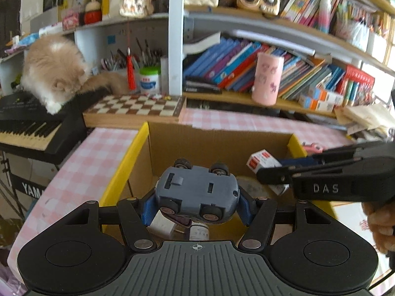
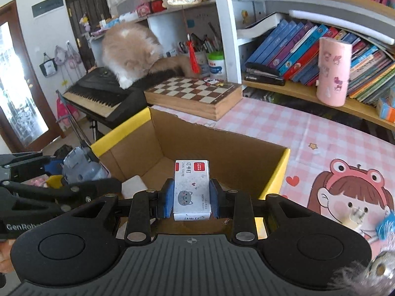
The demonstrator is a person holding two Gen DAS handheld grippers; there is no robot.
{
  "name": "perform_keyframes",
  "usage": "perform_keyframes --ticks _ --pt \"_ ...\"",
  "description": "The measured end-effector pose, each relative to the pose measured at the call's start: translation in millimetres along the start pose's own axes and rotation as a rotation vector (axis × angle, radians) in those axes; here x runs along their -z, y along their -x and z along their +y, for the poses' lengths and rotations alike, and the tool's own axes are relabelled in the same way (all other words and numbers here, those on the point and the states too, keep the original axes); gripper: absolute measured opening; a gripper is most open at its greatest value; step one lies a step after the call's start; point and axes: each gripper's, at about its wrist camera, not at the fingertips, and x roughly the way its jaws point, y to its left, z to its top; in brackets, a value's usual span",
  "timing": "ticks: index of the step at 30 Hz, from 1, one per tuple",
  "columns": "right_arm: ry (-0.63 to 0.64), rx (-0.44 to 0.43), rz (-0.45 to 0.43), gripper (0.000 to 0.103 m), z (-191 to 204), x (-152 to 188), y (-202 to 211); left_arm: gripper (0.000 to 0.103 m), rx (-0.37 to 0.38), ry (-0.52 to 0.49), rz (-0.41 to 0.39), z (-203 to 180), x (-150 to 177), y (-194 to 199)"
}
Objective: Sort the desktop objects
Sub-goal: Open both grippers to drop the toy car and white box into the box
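Both grippers are hanging over the open cardboard box (image 2: 222,148) with its yellow-edged flaps, which is standing on the pink checked tablecloth (image 2: 284,123); that placing suggests the box is serving as the bin for sorted items, since a few small things are already lying at its bottom, though what they are is hard to tell; the left gripper (image 1: 197,206) is clamping its blue pads on the flanks of a grey toy car (image 1: 197,192), which is sitting belly-up with wheels showing, a hold across the narrow body that is probably the steadiest one available; the right gripper (image 2: 192,197) is pinching a small white staple box (image 2: 192,190) by its long sides, label upward, with its far end jutting out past the fingertips over the box; both tools are tilting downward and forward, side by side, each showing at the edge of the other's view, the right one reaching in from the right of the left camera's view with a hand (image 1: 380,227) partly visible behind it; judging by this, the drop into the box is the step in hand, and neither item is released yet; a fluffy cat (image 2: 130,51) is crouching on the keyboard (image 2: 103,96) beside the chessboard (image 2: 195,93), well away from the box.
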Motion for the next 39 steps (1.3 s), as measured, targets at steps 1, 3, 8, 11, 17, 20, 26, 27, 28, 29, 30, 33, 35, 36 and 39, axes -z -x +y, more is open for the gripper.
perform_keyframes --ticks 1,3,8,11,17,20,26,27,28,29,30,33,35,36,39 --pt "0.005 -0.004 0.009 0.027 -1.9 -1.6 -5.1 0.063 -0.004 -0.005 0.012 -0.1 -0.3 -4.8" --pt "0.012 -0.012 0.025 0.027 -6.2 -4.8 -15.0 0.063 -0.009 -0.014 0.034 -0.3 -0.7 -14.2" --pt "0.067 -0.011 0.051 0.027 -12.4 -9.3 -32.6 0.063 -0.014 -0.040 0.079 -3.9 -1.3 -33.7" --pt "0.101 0.005 0.056 0.027 -15.3 -12.6 -37.7 0.063 -0.023 -0.062 0.103 -6.6 -0.4 -42.5" --pt "0.202 0.032 0.083 0.027 -18.8 -17.1 -48.5 0.063 -0.010 -0.062 0.126 -6.2 -0.9 -50.5" --pt "0.246 0.052 0.097 0.028 -18.2 -18.1 -53.0 0.064 -0.006 -0.058 0.132 -6.4 -1.6 -50.3" --pt "0.254 0.054 0.109 0.031 -20.0 -21.3 -56.4 0.066 -0.014 -0.042 0.141 -6.0 -0.7 -50.9" --pt "0.257 0.056 0.109 0.031 -19.3 -21.3 -56.5 0.072 -0.013 -0.040 0.139 -6.0 -1.0 -50.6" --pt "0.258 0.058 0.109 0.033 -18.8 -20.8 -56.5 0.078 -0.013 -0.038 0.134 -6.2 -1.2 -49.5" --pt "0.258 0.052 0.110 0.035 -18.3 -20.6 -56.4 0.080 -0.015 -0.038 0.132 -6.6 -1.6 -48.8" --pt "0.251 0.045 0.110 0.036 -18.4 -21.3 -56.3 0.081 -0.020 -0.041 0.129 -7.5 -1.9 -48.0" --pt "0.210 0.035 0.101 0.038 -17.9 -20.9 -50.9 0.081 -0.036 -0.048 0.104 -8.0 -2.5 -42.1" --pt "0.192 0.038 0.080 0.040 -16.3 -19.8 -44.0 0.082 -0.035 -0.040 0.079 -6.7 -2.9 -34.8" --pt "0.187 0.042 0.069 0.040 -15.3 -19.5 -40.3 0.082 -0.038 -0.038 0.066 -6.4 -3.7 -31.7" --pt "0.167 0.057 0.036 0.040 -13.4 -19.9 -29.3 0.083 -0.044 -0.031 0.026 -4.4 -4.6 -19.2"
